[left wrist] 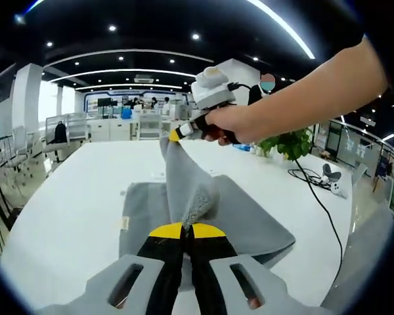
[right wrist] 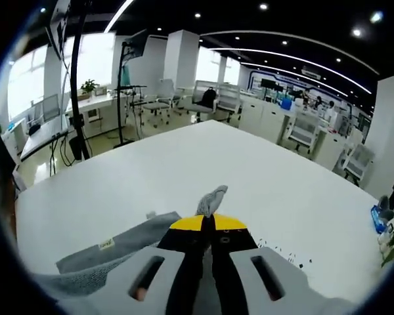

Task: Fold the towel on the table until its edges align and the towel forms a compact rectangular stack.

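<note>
Left gripper view: both grippers' fingers (left wrist: 184,230) closed on gray towel (left wrist: 249,216), far corner hidden.

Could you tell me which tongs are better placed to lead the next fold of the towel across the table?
Right, probably: the right tongs hold a towel corner raised high, free to carry over; the left tongs pinch low.

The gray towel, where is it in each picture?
Left gripper view: the gray towel lies low in the middle on the white table, one edge lifted between the left claw and the right claw.
Right gripper view: the towel sits bottom left, a corner poking up above the right claw.
Shared landmark: the towel's small tag.
</note>
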